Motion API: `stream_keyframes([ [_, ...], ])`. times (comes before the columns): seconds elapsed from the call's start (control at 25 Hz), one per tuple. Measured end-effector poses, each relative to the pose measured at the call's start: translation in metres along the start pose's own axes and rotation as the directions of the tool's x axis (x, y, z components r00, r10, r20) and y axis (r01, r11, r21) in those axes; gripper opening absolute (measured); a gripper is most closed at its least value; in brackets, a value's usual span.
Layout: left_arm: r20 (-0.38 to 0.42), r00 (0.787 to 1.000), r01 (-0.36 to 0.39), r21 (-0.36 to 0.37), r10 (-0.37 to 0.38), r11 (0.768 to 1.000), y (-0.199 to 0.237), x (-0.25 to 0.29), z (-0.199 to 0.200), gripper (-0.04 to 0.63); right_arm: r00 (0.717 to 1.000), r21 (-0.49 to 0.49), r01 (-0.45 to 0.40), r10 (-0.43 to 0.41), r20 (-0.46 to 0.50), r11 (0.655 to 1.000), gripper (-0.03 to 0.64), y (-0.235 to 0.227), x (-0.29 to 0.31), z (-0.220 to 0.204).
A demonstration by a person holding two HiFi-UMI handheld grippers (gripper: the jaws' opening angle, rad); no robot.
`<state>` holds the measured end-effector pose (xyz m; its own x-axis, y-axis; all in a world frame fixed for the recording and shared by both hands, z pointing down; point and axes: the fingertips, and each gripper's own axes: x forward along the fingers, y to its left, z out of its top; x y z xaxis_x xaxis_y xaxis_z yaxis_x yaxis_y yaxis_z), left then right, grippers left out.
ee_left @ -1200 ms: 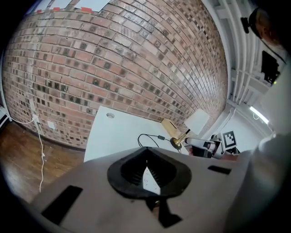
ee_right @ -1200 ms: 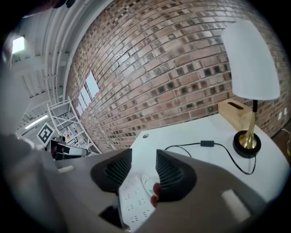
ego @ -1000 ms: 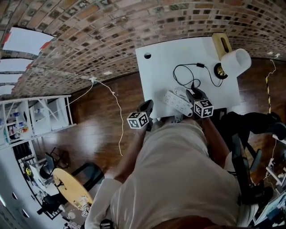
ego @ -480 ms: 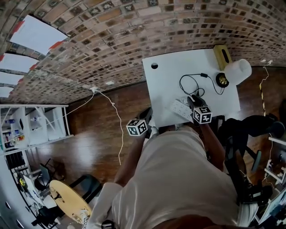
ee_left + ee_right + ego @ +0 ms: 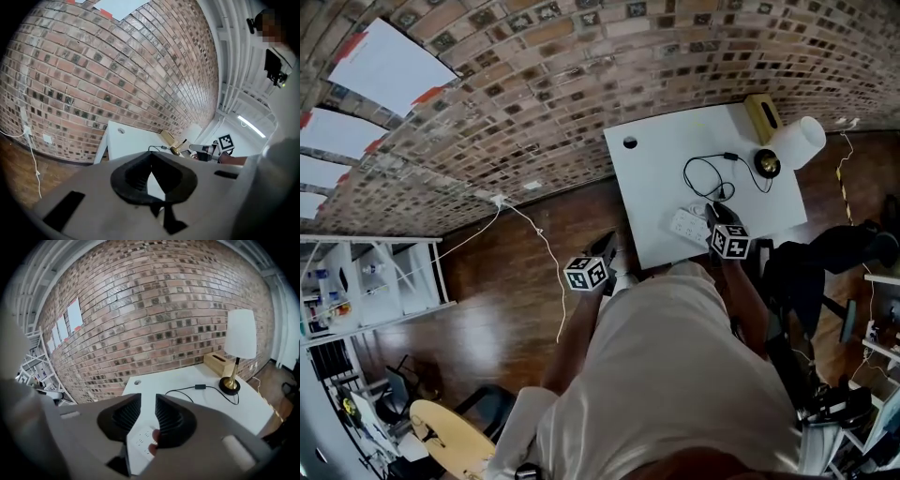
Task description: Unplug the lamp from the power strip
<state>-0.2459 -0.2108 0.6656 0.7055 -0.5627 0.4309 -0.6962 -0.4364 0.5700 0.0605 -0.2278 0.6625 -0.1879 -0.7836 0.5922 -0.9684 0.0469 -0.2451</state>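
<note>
Hovering just above the power strip (image 5: pixel 141 441), my right gripper (image 5: pixel 147 404) has its jaws narrowly apart, just now closing, with nothing pinched between them. That strip runs lengthwise roughly along my jaws. My left gripper (image 5: pixel 150 161), tips together and empty, hangs well apart, left of the table (image 5: pixel 187 376). Beyond, the cord (image 5: pixel 179 389) leads to the lamp (image 5: pixel 240 333); its plug I cannot pick out.

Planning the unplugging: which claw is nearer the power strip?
Right. The right claw hangs over the power strip, jaws just been closing, nothing between them; the left claw is off the table's left side, over floor.
</note>
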Motion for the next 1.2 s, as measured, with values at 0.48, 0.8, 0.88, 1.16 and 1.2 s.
stream_keyframes([
  [0.48, -0.010, 0.991, 0.130, 0.073, -0.130, 0.989, -0.010, -0.009, 0.009, 0.003, 0.996, 0.013, -0.005, 0.003, 0.091, 1.000, 0.081, 0.059, -0.029, -0.003],
  [0.8, -0.053, 0.983, 0.181, 0.052, -0.178, 0.982, -0.025, -0.020, -0.024, 0.003, 0.994, 0.022, 0.073, -0.075, 0.074, 0.997, 0.077, 0.050, -0.060, -0.017],
  [0.88, -0.062, 0.981, 0.188, 0.039, -0.186, 0.981, -0.028, -0.022, -0.034, 0.003, 0.993, 0.018, 0.085, -0.087, 0.084, 0.996, 0.075, 0.049, -0.070, -0.015],
  [1.16, -0.049, 0.980, 0.195, 0.036, -0.193, 0.980, -0.030, -0.031, -0.046, 0.003, 0.990, 0.018, 0.047, -0.049, 0.133, 0.999, 0.063, 0.061, -0.087, -0.015],
  [1.2, -0.044, 0.982, 0.187, 0.036, -0.186, 0.982, -0.029, -0.033, -0.046, 0.003, 0.987, 0.039, 0.083, -0.088, 0.132, 0.996, 0.063, 0.049, -0.091, -0.018],
])
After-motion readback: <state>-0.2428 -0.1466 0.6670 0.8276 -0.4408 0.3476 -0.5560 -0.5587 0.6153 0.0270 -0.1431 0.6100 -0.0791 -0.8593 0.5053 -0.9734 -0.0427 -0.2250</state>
